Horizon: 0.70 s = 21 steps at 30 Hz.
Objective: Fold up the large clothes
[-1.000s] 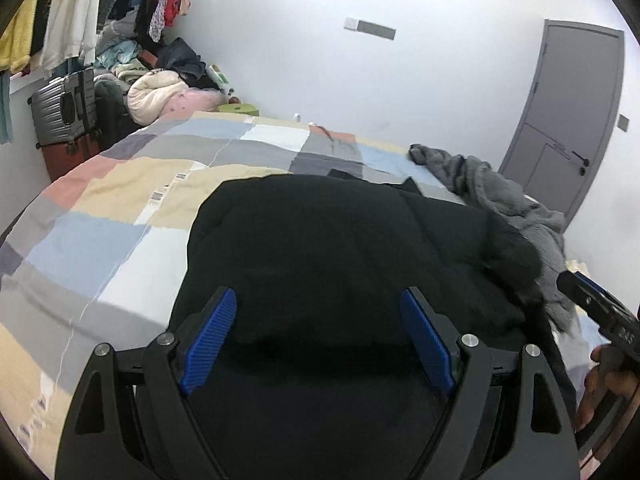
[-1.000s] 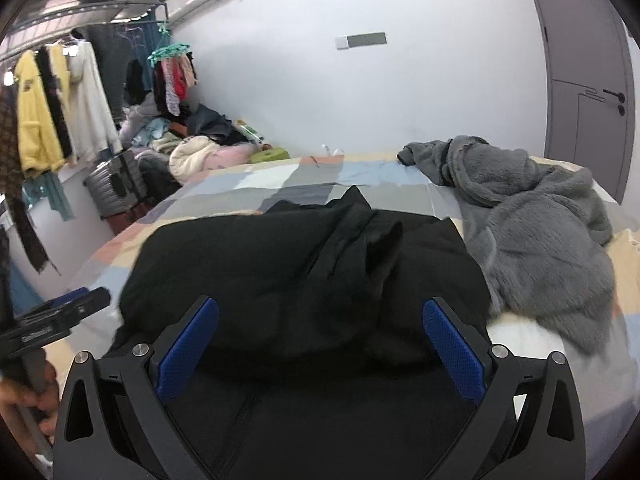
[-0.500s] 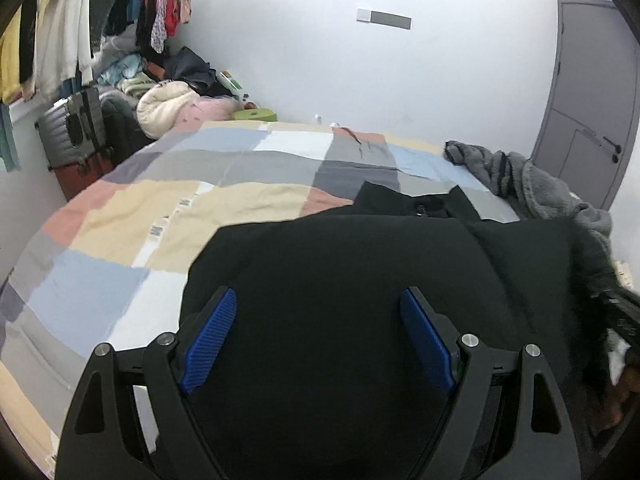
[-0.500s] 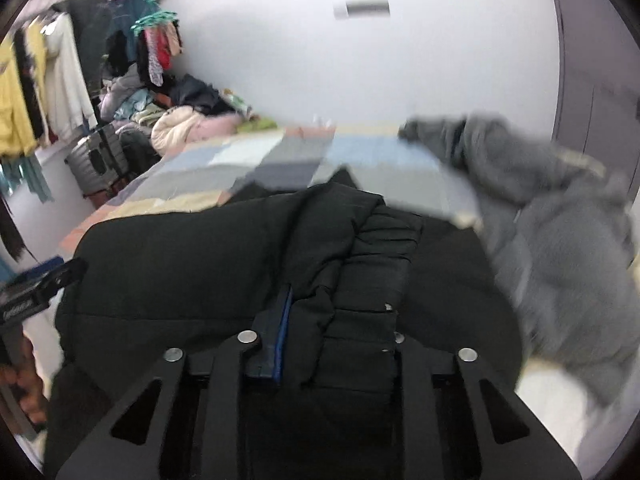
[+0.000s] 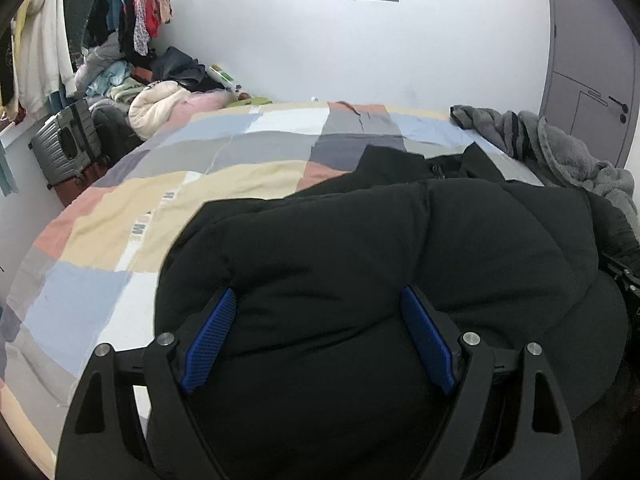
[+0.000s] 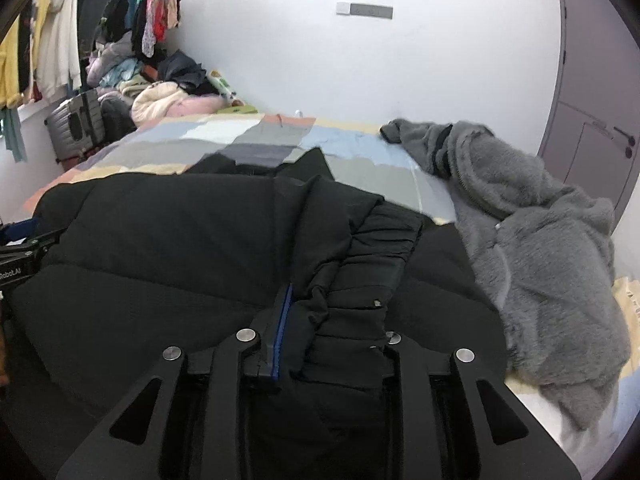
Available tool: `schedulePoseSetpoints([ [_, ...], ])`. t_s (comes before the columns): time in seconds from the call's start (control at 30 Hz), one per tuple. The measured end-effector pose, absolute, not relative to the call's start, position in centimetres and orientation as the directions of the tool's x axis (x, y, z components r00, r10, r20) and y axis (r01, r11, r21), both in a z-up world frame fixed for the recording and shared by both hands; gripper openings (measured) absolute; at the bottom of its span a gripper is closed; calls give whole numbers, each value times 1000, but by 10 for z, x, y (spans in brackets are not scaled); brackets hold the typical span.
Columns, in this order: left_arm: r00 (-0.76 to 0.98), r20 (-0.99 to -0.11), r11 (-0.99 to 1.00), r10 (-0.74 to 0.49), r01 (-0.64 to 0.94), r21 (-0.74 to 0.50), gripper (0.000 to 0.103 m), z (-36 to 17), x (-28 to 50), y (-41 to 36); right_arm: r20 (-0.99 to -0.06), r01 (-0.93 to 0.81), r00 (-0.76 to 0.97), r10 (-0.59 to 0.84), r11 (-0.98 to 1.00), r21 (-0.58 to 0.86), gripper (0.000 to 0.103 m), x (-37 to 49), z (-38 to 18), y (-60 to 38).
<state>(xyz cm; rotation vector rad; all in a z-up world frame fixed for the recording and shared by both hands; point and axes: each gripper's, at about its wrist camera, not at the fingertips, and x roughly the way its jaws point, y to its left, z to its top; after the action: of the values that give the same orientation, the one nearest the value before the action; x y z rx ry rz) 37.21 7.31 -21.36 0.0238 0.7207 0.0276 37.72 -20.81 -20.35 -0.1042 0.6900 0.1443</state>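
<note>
A grey fleece robe (image 6: 532, 248) lies crumpled on the patchwork bedspread's (image 5: 168, 184) right side. Far left, a grey suitcase (image 5: 66, 140) stands beneath hanging clothes (image 5: 40, 48).

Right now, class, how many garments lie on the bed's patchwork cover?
2: a black puffer jacket at the near edge, and a grey fleece jacket to its right. Others may be hidden underneath.

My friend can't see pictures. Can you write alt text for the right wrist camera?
The right gripper pinches a bunched fold of a black puffy jacket spread on a patchwork bed. A fluffy grey robe lies crumpled to its right.
</note>
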Motion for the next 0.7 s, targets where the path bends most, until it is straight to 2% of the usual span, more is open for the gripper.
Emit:
schedulePoseSetpoints([
  [0.33,717,-697,1000,13,2,21,85,-234,395,68,-660,-191,741,125,981,-30,27,398,-227,-205],
  [0.7,714,-700,1000,11,-20,-5,86,-244,400,66,-671,-198,728,140,980,-10,27,411,-241,-204],
])
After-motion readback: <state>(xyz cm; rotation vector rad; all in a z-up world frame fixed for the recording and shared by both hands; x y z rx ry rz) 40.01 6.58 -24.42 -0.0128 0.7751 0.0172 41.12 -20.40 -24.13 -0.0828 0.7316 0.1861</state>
